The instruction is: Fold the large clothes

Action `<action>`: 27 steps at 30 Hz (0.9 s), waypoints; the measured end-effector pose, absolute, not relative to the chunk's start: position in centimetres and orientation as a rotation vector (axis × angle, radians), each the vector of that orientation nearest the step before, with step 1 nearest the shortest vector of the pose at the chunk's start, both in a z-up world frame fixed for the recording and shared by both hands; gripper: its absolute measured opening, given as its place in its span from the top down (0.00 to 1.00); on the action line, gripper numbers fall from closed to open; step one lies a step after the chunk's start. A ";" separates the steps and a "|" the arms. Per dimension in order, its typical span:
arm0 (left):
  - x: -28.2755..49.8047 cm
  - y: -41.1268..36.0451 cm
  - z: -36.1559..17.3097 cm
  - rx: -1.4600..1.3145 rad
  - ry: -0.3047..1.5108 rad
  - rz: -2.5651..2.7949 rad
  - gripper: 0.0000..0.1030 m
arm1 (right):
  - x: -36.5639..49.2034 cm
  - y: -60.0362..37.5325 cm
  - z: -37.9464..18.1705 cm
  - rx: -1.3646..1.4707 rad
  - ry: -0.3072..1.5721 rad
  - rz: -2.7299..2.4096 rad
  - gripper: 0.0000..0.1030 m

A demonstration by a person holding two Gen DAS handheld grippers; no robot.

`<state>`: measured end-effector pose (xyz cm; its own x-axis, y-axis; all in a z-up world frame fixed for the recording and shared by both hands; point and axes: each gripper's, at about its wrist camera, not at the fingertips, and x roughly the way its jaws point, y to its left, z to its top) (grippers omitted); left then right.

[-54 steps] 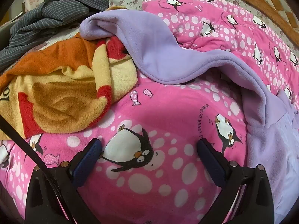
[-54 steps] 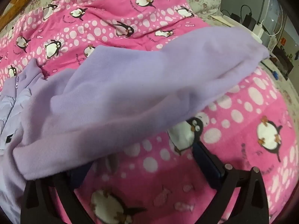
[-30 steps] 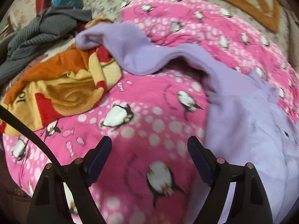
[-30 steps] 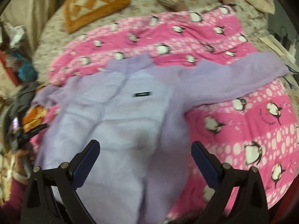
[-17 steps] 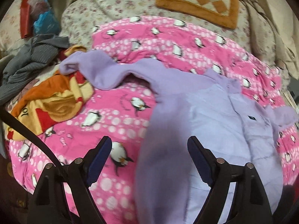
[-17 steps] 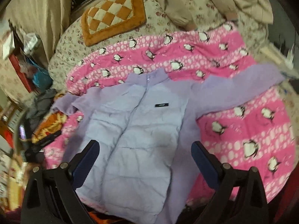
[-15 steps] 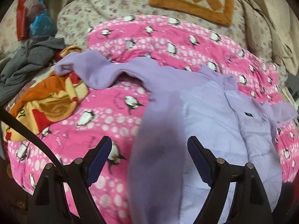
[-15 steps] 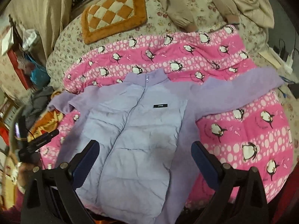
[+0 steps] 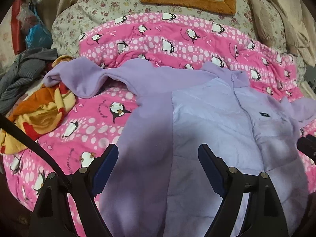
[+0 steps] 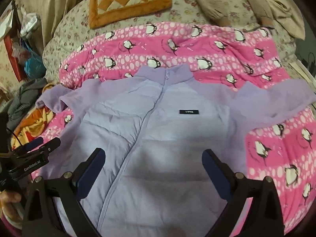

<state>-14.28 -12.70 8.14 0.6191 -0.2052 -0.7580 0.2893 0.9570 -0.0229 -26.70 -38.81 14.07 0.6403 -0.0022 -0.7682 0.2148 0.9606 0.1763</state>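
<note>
A lilac zip-up jacket (image 10: 158, 122) lies front up, zipped, on a pink penguin blanket (image 10: 217, 45). Both sleeves are spread sideways: one sleeve (image 9: 83, 79) ends on the orange towel, the other sleeve (image 10: 276, 100) reaches toward the bed's right edge. My left gripper (image 9: 158, 154) hovers open above the jacket's lower left side, with nothing between its fingers. My right gripper (image 10: 153, 156) hovers open above the jacket's lower front, also with nothing in it. In the right wrist view the left gripper (image 10: 43, 145) shows at the left edge, held by a hand (image 10: 9, 197).
An orange and yellow towel (image 9: 39, 114) and a grey striped garment (image 9: 23, 69) are heaped left of the jacket. An orange checked cushion (image 10: 130, 2) lies at the back on the floral bedspread (image 9: 98, 6). Beige clothing (image 10: 266, 0) lies at the back right.
Both grippers have drawn back from the sleeve ends and swung toward the jacket's body, so the whole jacket now shows. Both stay open throughout.
</note>
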 end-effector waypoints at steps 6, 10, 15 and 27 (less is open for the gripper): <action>-13.8 -13.7 6.8 0.099 0.865 -0.295 0.45 | -24.0 -37.6 11.9 0.231 0.872 -0.150 0.03; -13.4 -14.1 6.1 0.094 0.854 -0.282 0.45 | -23.2 -37.5 10.9 0.241 0.836 -0.156 0.03; -12.8 -14.4 5.1 0.085 0.868 -0.280 0.45 | -22.5 -37.7 9.3 0.264 0.855 -0.150 0.03; -12.8 -14.3 4.8 0.078 0.861 -0.280 0.45 | -22.3 -37.7 7.9 0.240 0.866 -0.197 0.03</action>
